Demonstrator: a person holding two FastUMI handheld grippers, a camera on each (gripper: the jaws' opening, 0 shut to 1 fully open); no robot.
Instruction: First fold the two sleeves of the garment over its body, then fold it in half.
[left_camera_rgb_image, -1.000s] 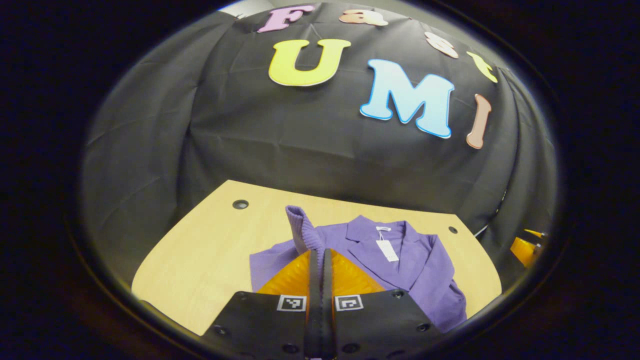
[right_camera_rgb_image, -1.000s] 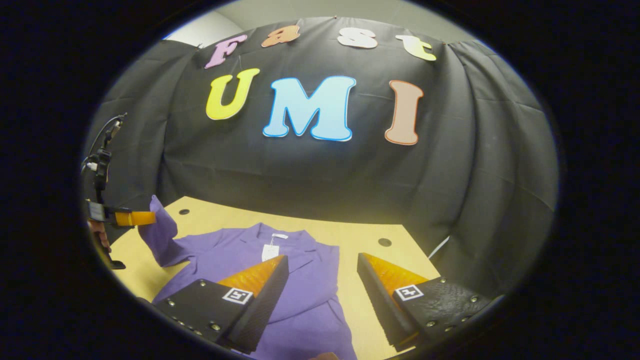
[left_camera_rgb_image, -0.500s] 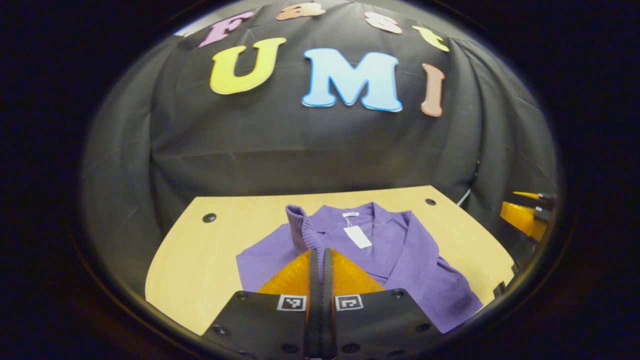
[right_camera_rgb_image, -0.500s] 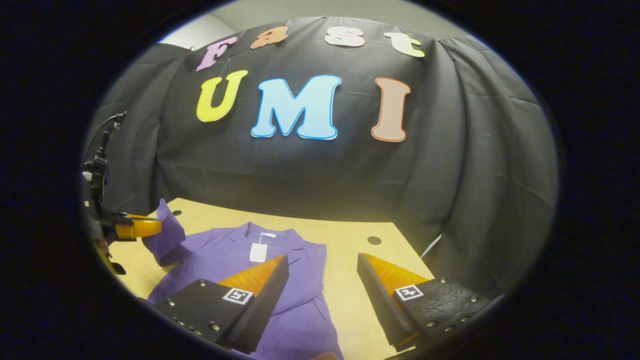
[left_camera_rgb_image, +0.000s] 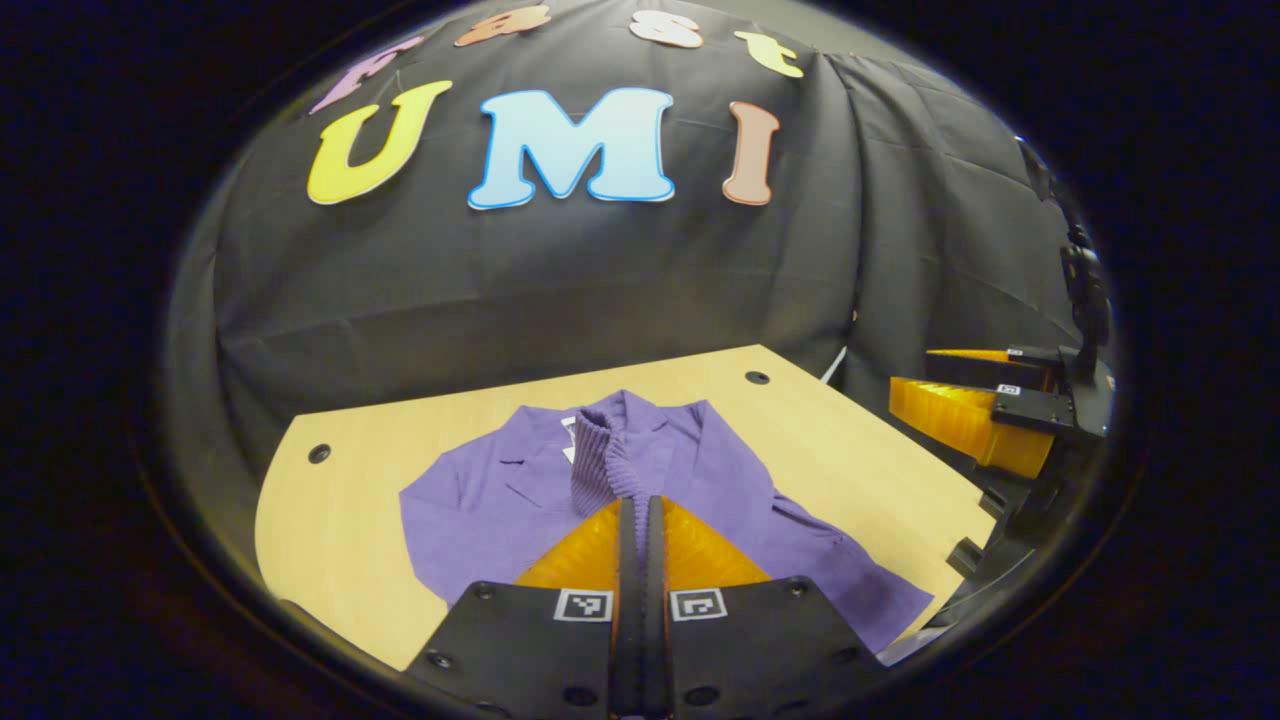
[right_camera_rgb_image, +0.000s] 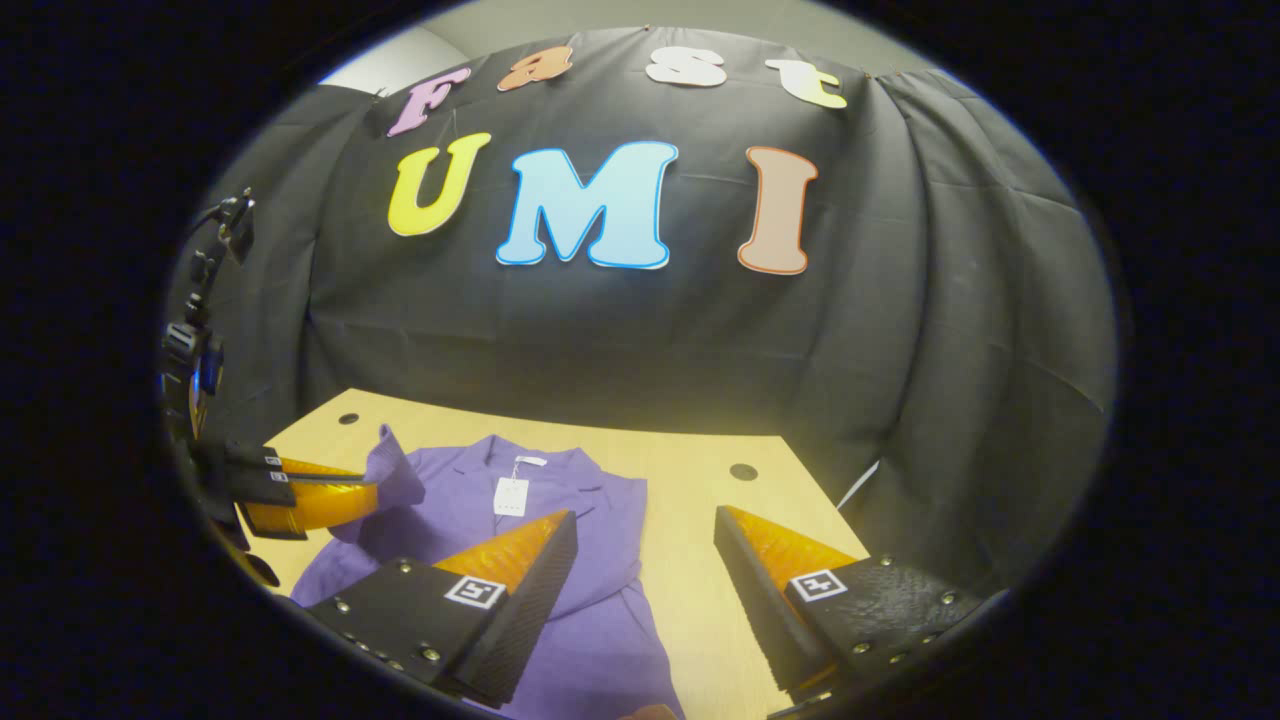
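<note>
A purple jacket (left_camera_rgb_image: 500, 490) (right_camera_rgb_image: 590, 540) lies flat on the light wooden table (left_camera_rgb_image: 330, 530), collar toward the booth wall, with a white tag (right_camera_rgb_image: 511, 495) at the neck. My left gripper (left_camera_rgb_image: 640, 505) is shut on the ribbed cuff of one sleeve (left_camera_rgb_image: 597, 455), which stands up over the jacket's chest. In the right gripper view that same left gripper (right_camera_rgb_image: 375, 487) holds the cuff (right_camera_rgb_image: 395, 475) at the jacket's left side. My right gripper (right_camera_rgb_image: 645, 530) hangs open above the jacket's right edge and the bare table; it is also seen far right (left_camera_rgb_image: 925, 375).
The table (right_camera_rgb_image: 700, 560) has small round holes near its back corners (left_camera_rgb_image: 319, 453) (left_camera_rgb_image: 757, 377) (right_camera_rgb_image: 742, 471). Black cloth hangs close behind the table. A camera and cables (right_camera_rgb_image: 200, 300) ride on top of the left gripper.
My left gripper has carried the sleeve cuff inward, from beside the jacket to over its chest. The right gripper has stayed open and nearly still.
</note>
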